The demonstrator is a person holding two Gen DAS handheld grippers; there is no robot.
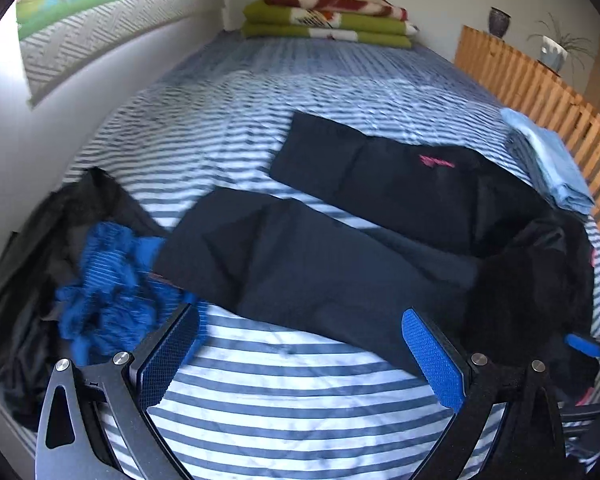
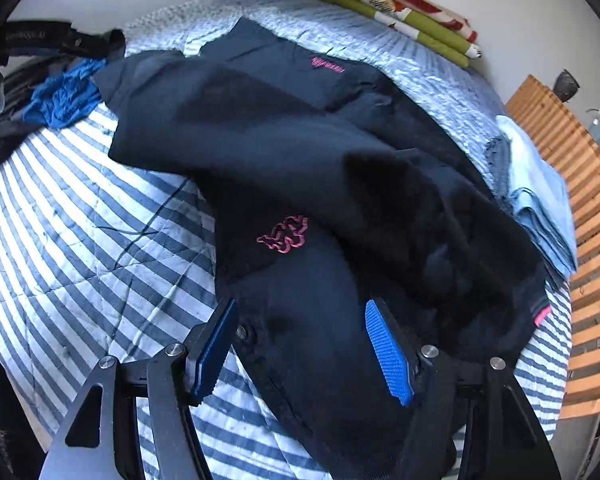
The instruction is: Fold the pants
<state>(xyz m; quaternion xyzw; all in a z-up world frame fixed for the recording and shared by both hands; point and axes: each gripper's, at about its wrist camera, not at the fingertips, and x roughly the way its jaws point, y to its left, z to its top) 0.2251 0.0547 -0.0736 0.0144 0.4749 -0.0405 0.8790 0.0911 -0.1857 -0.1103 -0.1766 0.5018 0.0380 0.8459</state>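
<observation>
Black pants (image 1: 320, 264) with pink logos lie spread on the striped bed sheet (image 1: 260, 392), both legs reaching toward the left in the left wrist view. My left gripper (image 1: 300, 344) hovers open over the lower edge of the nearer leg, its blue pads (image 1: 432, 360) wide apart and touching no cloth. The right wrist view shows the pants (image 2: 300, 152) bunched at the waist, with a pink emblem and a button there. My right gripper (image 2: 302, 344) stands open over that waist cloth, which lies between the fingers without being pinched.
A crumpled blue garment (image 1: 108, 280) and dark clothes (image 1: 32, 264) sit at the left by the wall. Folded light-blue cloth (image 1: 548, 160) lies beside a wooden slatted rail (image 1: 540, 92) on the right. Folded blankets (image 1: 328, 20) rest at the bed's far end.
</observation>
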